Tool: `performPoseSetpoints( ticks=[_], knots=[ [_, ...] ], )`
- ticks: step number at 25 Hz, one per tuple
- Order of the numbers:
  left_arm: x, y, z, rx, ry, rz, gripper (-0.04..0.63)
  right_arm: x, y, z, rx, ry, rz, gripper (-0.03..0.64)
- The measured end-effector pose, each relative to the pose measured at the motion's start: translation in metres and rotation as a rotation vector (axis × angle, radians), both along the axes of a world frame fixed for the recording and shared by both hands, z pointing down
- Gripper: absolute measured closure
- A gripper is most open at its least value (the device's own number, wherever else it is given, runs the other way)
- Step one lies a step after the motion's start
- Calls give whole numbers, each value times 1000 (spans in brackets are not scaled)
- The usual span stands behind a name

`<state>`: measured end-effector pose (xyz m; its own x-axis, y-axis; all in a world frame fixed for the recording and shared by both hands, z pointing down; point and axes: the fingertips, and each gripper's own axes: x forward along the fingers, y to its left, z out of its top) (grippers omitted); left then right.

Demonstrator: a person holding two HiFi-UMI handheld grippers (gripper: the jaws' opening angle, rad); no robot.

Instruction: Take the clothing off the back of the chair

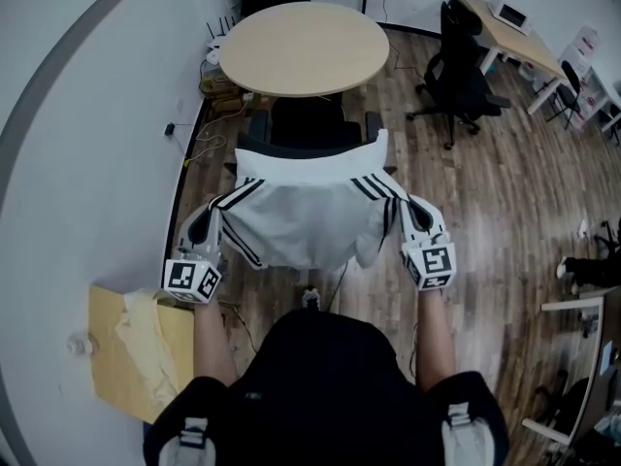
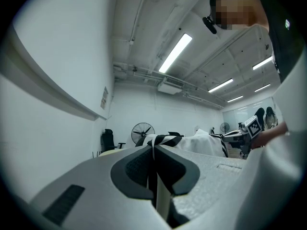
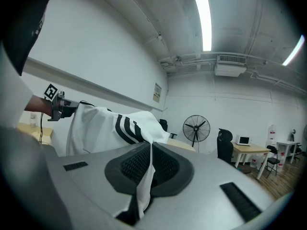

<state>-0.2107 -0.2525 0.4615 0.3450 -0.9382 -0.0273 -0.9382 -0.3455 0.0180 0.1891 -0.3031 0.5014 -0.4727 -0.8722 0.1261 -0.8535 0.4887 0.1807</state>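
Note:
A white garment (image 1: 310, 216) with black stripes at its shoulders hangs spread out between my two grippers, above and in front of the black chair (image 1: 309, 129). The left gripper (image 1: 209, 223) is shut on the garment's left shoulder; the striped cloth (image 2: 158, 142) sits pinched between its jaws. On the other side, the right gripper (image 1: 411, 214) is shut on the right shoulder, with white fabric (image 3: 146, 176) caught between its pads. Each gripper shows in the other's view: the right one (image 2: 242, 137) and the left one (image 3: 60, 108).
A round wooden table (image 1: 304, 49) stands just beyond the chair. A cardboard box (image 1: 136, 352) with crumpled paper sits at the lower left by the white wall. Another black office chair (image 1: 458, 76) and a desk (image 1: 509, 32) stand at the right on the wooden floor.

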Motion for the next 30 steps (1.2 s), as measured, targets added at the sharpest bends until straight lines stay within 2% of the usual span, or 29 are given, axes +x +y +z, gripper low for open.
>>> performPoseSetpoints(
  ticks=[5, 11, 30],
  knots=[
    [-3, 11, 5, -15, -26, -41, 589, 4, 12, 0, 4, -9, -11, 618],
    [-4, 29, 5, -15, -25, -63, 589, 13, 26, 2, -5, -4, -11, 618],
    [22, 82, 21, -60, -62, -75, 589, 37, 68, 19, -13, -32, -19, 618]
  ],
)
